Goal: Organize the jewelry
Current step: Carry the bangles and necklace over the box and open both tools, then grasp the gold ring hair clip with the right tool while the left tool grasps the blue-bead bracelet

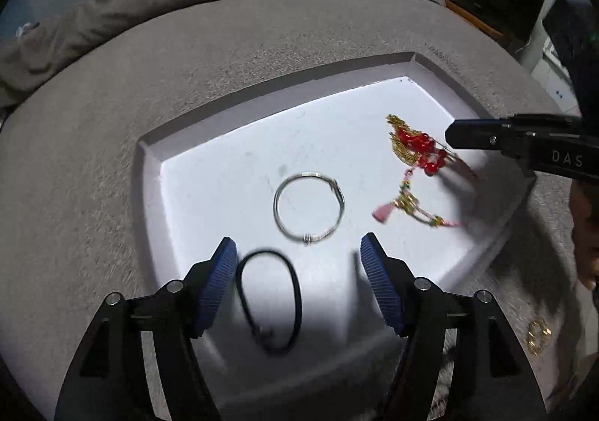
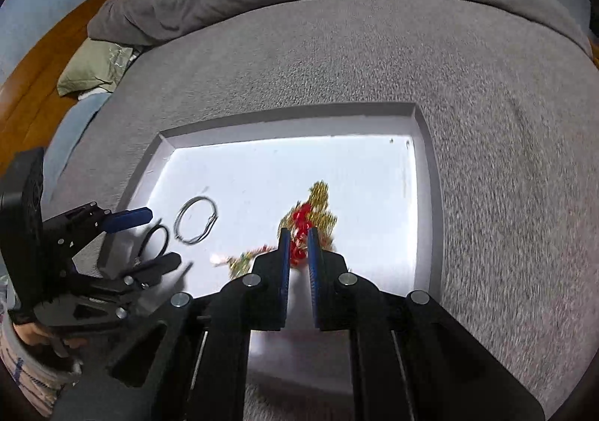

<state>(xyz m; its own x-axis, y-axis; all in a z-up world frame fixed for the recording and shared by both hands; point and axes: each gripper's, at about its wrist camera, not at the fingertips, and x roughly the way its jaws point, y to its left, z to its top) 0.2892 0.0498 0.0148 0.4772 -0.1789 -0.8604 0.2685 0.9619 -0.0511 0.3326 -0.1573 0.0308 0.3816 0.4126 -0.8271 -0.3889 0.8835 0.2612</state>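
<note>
A white tray (image 1: 224, 177) (image 2: 262, 166) lies on a grey blanket. In it are a silver bangle (image 1: 307, 207) (image 2: 196, 219), a black hair tie (image 1: 269, 301) (image 2: 153, 241) and a red and gold beaded ornament (image 1: 415, 144) (image 2: 310, 211) with pink tassels. My left gripper (image 1: 298, 245) (image 2: 164, 237) is open, its blue pads on either side of the hair tie without touching it. My right gripper (image 2: 298, 237) (image 1: 449, 138) is nearly closed, with the ornament's red beads pinched between its pads. The rest of the ornament trails blurred onto the tray.
A small gold piece (image 1: 537, 336) lies on the blanket (image 2: 486, 159) right of the tray. Crumpled grey bedding and a green pillow (image 2: 93, 69) are at the far left by a wooden board (image 2: 33, 91). A hand (image 2: 33, 335) holds the left gripper.
</note>
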